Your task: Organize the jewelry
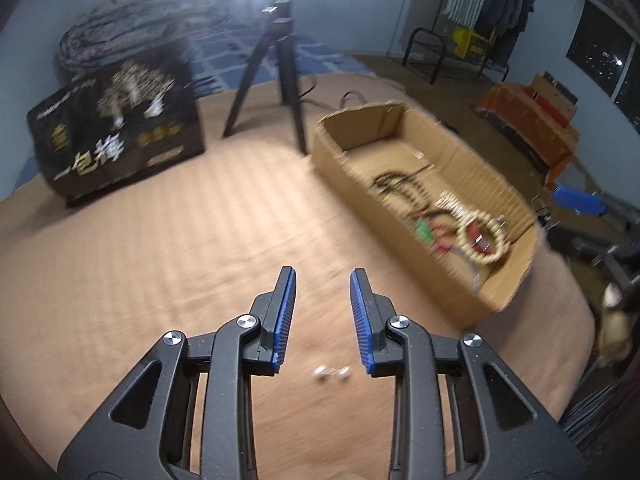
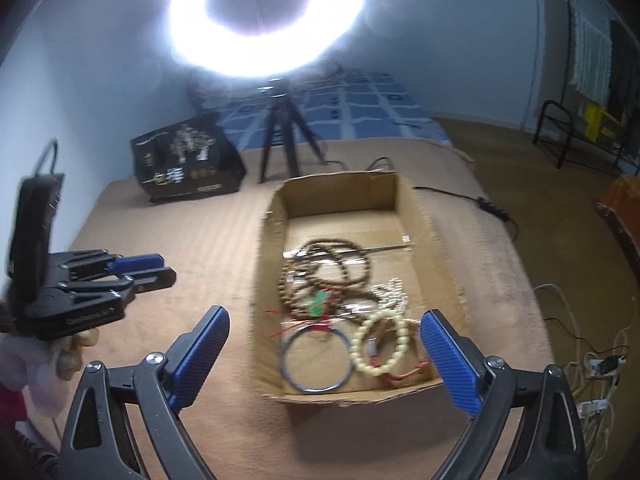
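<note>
The left gripper (image 1: 323,280) hangs above the tan bedcover (image 1: 168,240) with its blue-padded fingers (image 1: 286,312) parted by a modest gap and nothing between them. Beneath that gap, close to the camera, lies a small pale trinket (image 1: 331,372) on the cover, too blurred to name, perhaps a pair of earrings. To its right stands the open cardboard box (image 1: 332,152), blurred in this view. The right gripper (image 2: 325,322) is spread wide and empty, its fingers (image 2: 448,360) straddling the near end of the box (image 2: 272,240) from above. In the box lie the jewelry pieces: a cream bead bracelet (image 2: 382,344) beside a blue-grey bangle (image 2: 316,360) at the near end, a long brown bead necklace (image 2: 324,268) coiled in the middle, a small green pendant (image 2: 318,304) with red cord among them, and a pale beaded strand (image 2: 390,290) towards the right wall. Past the box stand a black tripod (image 2: 280,136) under a glaring ring light (image 2: 268,20), and a dark printed carton (image 2: 188,160) to the left on the cover.
</note>
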Demonstrator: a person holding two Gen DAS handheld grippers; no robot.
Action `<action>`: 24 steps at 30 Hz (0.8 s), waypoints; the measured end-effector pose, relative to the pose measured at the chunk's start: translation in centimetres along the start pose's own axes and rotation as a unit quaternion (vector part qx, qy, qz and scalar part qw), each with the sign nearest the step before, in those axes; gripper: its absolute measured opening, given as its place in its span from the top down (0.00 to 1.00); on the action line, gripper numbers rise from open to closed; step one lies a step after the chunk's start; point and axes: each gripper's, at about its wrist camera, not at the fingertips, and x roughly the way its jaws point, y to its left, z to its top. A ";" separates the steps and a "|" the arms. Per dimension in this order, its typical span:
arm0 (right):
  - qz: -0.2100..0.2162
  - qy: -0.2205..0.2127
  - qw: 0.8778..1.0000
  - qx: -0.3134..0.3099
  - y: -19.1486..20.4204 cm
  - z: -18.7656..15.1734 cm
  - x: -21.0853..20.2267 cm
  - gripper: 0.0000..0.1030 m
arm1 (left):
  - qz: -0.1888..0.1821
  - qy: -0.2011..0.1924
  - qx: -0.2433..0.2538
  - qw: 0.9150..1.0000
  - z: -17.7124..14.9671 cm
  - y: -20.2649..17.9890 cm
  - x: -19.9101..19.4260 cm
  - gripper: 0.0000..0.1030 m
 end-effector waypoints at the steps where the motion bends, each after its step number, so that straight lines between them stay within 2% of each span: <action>1: 0.009 0.002 1.000 0.001 0.4 0.0 0.0 0.05 | 0.000 0.005 0.002 1.000 -0.5 0.4 0.1 0.74; 5: 0.033 0.008 0.999 0.002 1.5 -0.2 0.3 0.06 | -0.006 0.032 0.010 0.999 -2.6 1.4 1.0 0.74; 7: 0.040 0.012 0.999 0.002 2.1 -0.4 0.4 0.10 | -0.016 0.045 0.010 0.999 -3.4 1.6 1.5 0.74; 9: 0.052 0.022 0.998 -0.003 2.9 -0.4 0.8 0.19 | -0.024 0.053 0.012 0.998 -4.0 1.6 1.9 0.74; 13: 0.064 0.034 0.997 -0.006 3.9 -0.8 1.5 0.26 | -0.040 0.062 0.008 0.997 -4.6 1.5 2.4 0.74; 18: 0.086 0.060 0.994 -0.008 4.8 -1.4 2.6 0.41 | -0.050 0.080 -0.001 0.996 -5.1 1.7 3.5 0.74; 21: 0.090 0.072 0.993 -0.013 5.3 -1.8 3.1 0.47 | -0.053 0.088 -0.003 0.995 -5.5 1.7 4.0 0.80; 24: 0.093 0.078 0.992 -0.018 5.5 -2.1 3.4 0.51 | -0.051 0.090 -0.001 0.995 -5.7 1.5 4.2 0.80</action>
